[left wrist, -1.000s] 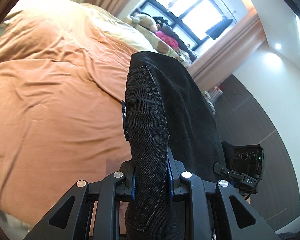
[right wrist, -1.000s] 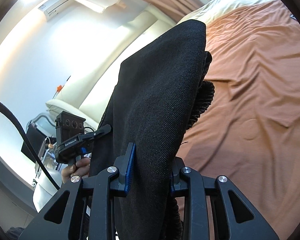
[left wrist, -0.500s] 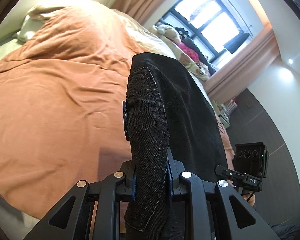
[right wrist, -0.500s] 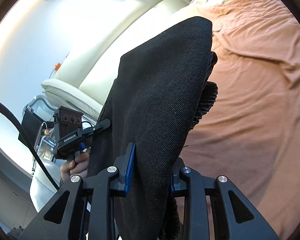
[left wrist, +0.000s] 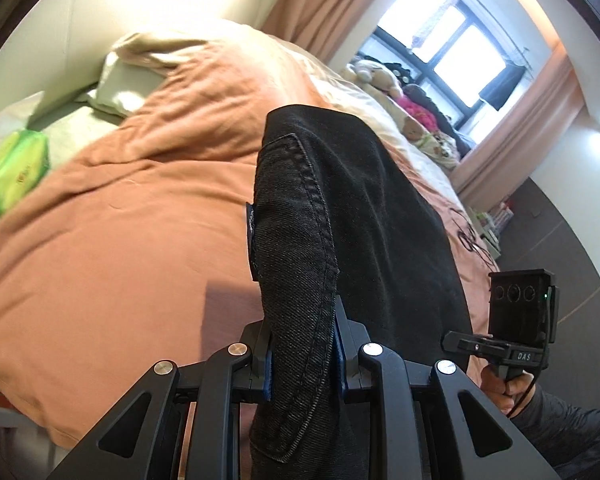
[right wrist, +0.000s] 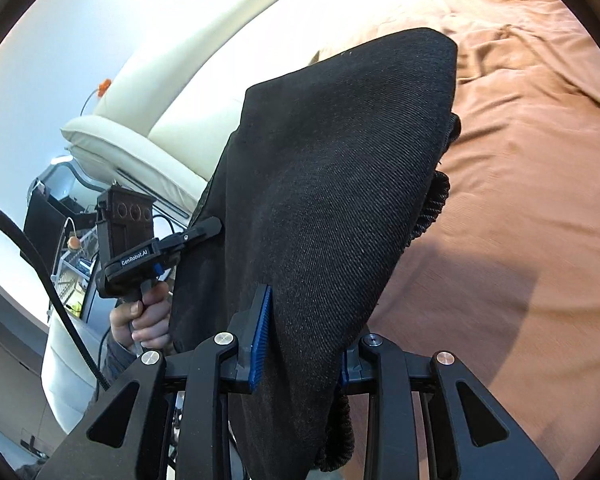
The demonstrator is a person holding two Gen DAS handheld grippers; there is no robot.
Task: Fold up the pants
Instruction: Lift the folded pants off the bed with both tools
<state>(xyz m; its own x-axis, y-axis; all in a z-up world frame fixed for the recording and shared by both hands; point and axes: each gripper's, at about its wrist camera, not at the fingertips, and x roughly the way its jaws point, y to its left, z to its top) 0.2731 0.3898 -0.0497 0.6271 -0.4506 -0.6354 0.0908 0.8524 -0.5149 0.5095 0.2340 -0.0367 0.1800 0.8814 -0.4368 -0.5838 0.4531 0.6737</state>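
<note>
Black denim pants (left wrist: 340, 220) hang in the air above the orange bed cover (left wrist: 120, 240), stretched between both grippers. My left gripper (left wrist: 302, 344) is shut on a stitched pocket edge of the pants, which drapes over its fingers. My right gripper (right wrist: 300, 336) is shut on another bunched part of the pants (right wrist: 340, 180), with a ribbed dark edge hanging at the right. In the left wrist view the right gripper's body (left wrist: 520, 316) shows beside the cloth, held by a hand. The left gripper's body (right wrist: 132, 240) shows in the right wrist view.
The bed cover (right wrist: 520, 200) spreads wide under the pants. A pillow (left wrist: 128, 84) and a green pack (left wrist: 16, 168) lie at the head end. Stuffed toys (left wrist: 380, 76) sit by the window. A cream headboard (right wrist: 172, 112) and a cable (right wrist: 40, 264) are at the left.
Both grippers have carried the pants sideways over the bed toward the head end; the pillow and green pack have come into the left view. The grips are unchanged.
</note>
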